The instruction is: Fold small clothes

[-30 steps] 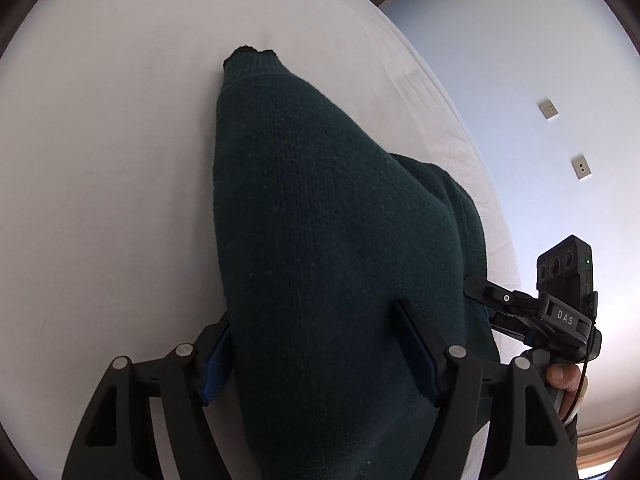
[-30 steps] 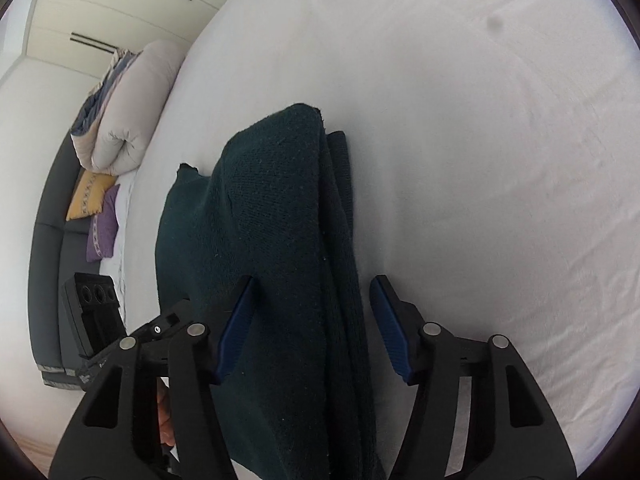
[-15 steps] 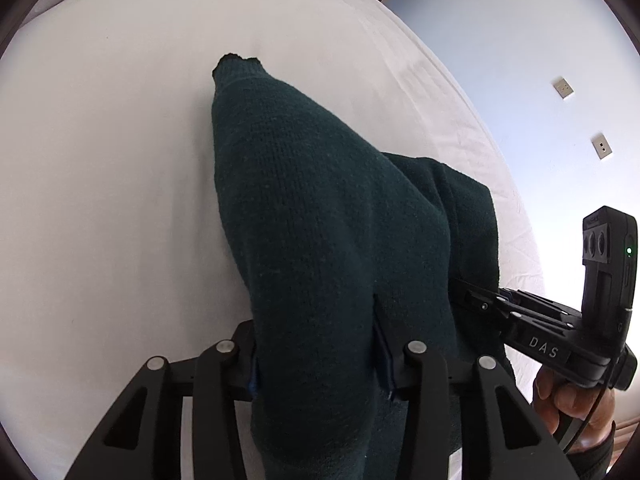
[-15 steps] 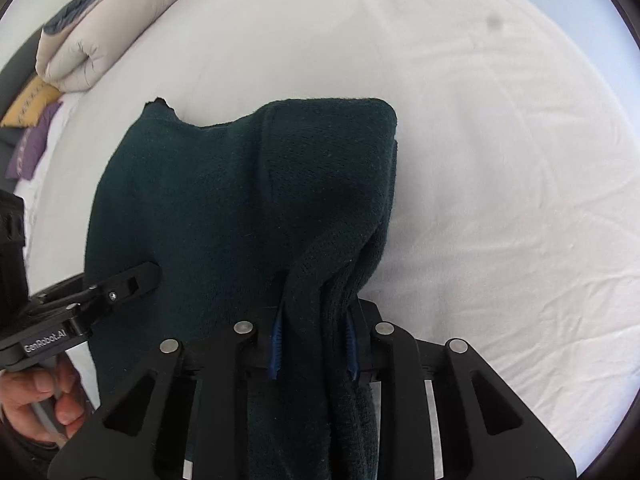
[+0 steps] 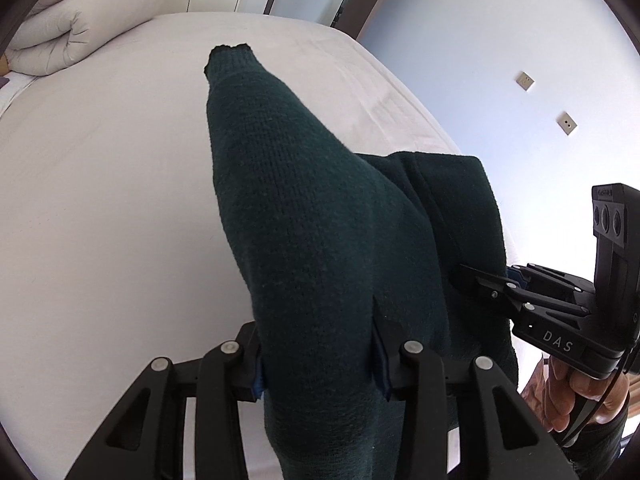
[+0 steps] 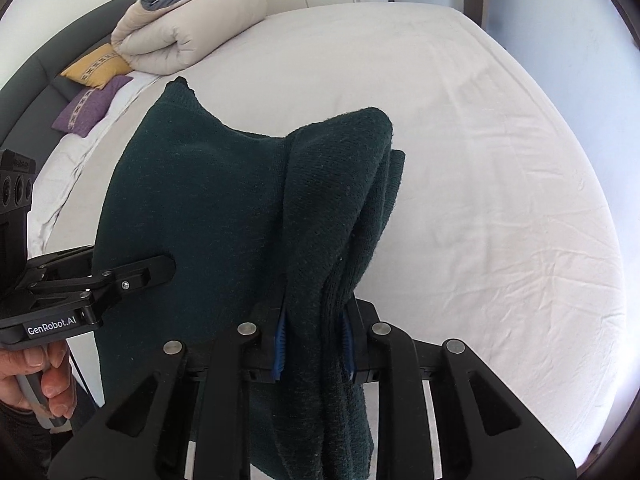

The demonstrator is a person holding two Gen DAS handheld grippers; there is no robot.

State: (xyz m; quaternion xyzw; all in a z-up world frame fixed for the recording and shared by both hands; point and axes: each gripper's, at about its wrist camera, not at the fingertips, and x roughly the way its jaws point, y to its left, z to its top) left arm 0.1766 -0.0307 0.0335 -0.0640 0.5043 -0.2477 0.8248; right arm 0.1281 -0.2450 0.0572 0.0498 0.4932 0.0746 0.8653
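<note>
A dark green knitted sweater is held up off the white bed, its far end trailing toward the mattress. My left gripper is shut on one edge of it, the knit bunched between the blue pads. My right gripper is shut on the other edge of the sweater, where several layers hang folded. The right gripper shows at the right of the left wrist view, the left gripper at the left of the right wrist view.
A rolled beige duvet lies at the head of the bed, with a yellow pillow and a purple pillow beside it. A dark headboard curves behind. A pale wall with sockets stands to the right.
Both grippers closed on the sweater edges and lifted it off the bed. The cameras tilted up, bringing the duvet, pillows and doors into view.
</note>
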